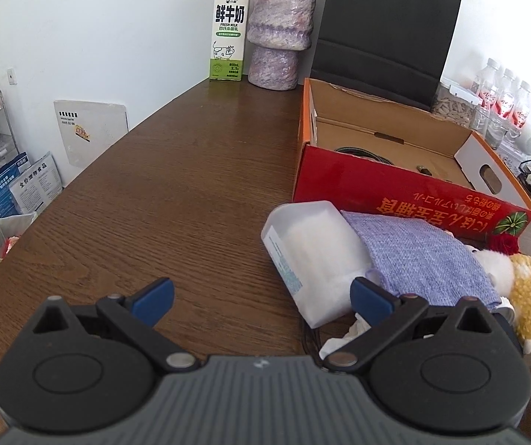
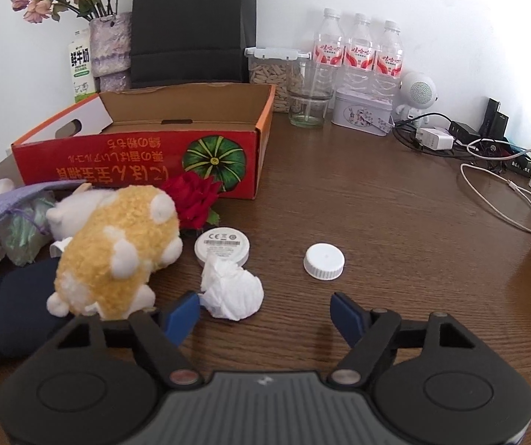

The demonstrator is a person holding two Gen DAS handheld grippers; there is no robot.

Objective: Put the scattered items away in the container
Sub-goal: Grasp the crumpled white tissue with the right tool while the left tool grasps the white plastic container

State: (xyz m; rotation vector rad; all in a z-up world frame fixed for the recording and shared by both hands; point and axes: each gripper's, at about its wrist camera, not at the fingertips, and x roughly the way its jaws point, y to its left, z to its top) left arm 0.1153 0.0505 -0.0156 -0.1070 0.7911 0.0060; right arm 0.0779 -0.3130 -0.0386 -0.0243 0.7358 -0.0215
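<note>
One red cardboard box [image 2: 143,155] lies lengthwise across the table [image 2: 376,222], opening upward.

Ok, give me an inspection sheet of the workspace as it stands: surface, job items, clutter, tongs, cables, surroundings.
Surface: brown wooden table, dry.
Job's things: red cardboard box open; plush toy, crumpled tissue, white cap, round white puck, red rose, purple cloth, plastic tub still outside it.
Clutter: water bottles, glass jar, tin, milk carton, vase.
Tongs: left tongs open, empty; right tongs open, empty.
Cables: white cable, chargers at right.
Surroundings: white wall, black paper bag.
</note>
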